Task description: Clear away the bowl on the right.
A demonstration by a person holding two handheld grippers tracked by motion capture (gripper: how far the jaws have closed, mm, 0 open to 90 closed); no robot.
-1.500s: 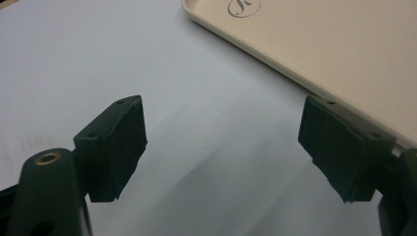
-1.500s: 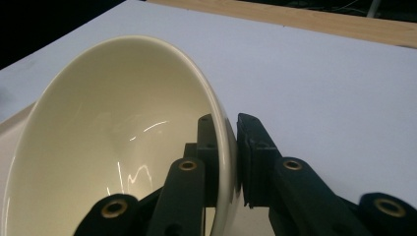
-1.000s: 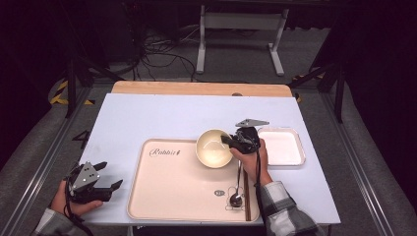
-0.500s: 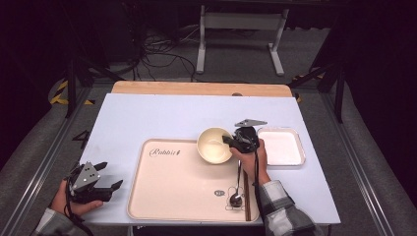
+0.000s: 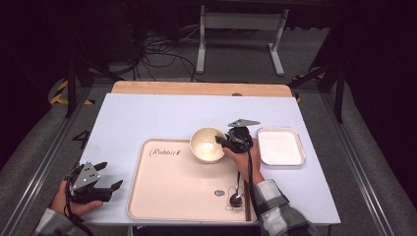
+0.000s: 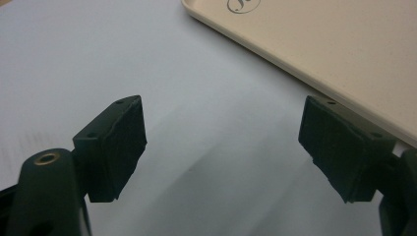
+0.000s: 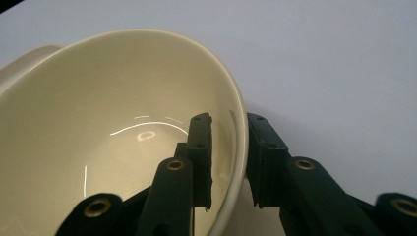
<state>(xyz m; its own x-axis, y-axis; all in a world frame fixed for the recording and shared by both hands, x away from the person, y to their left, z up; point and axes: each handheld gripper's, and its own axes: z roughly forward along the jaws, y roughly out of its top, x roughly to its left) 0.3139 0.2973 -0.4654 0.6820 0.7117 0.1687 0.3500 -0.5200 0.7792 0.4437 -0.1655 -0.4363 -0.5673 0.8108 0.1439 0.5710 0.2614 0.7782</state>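
Left tool (image 5: pixel 105 184): sits at the near-left corner of the worktop (image 5: pixel 147 118), held low in the person's left hand (image 5: pixel 74 204). Jaws stand wide apart, nothing betw. them (left gripper view: bare worktop surface betw. the two black pads (image 6: pixel 120 142)).

Big tray (image 5: pixel 172 191): cream, lies near-centre on the worktop, just right of the left tool; script lettering at its far-left corner. Its edge also crosses the upper right of the left gripper view (image 6: pixel 314 54).

Bowl (image 5: pixel 207 144): cream, empty, upright, on the far-right corner of the big tray.

Spoon (image 5: pixel 236 194): on the big tray's right side, near edge, handle running away from the person, partly under the right forearm.

Right tool (image 5: pixel 225 142): at the bowl's right rim, held by the right hand (image 5: pixel 241 157). One jaw inside the bowl, one outside, the rim (image 7: pixel 241 147) betw. them. Jaws have just been opening a little; a slim gap shows on each side of the rim wall (so not pressing), as far as the right gripper view tells.

Small tray (image 5: pixel 280 146): white, empty, on the worktop just right of the right tool, apart from the big tray.
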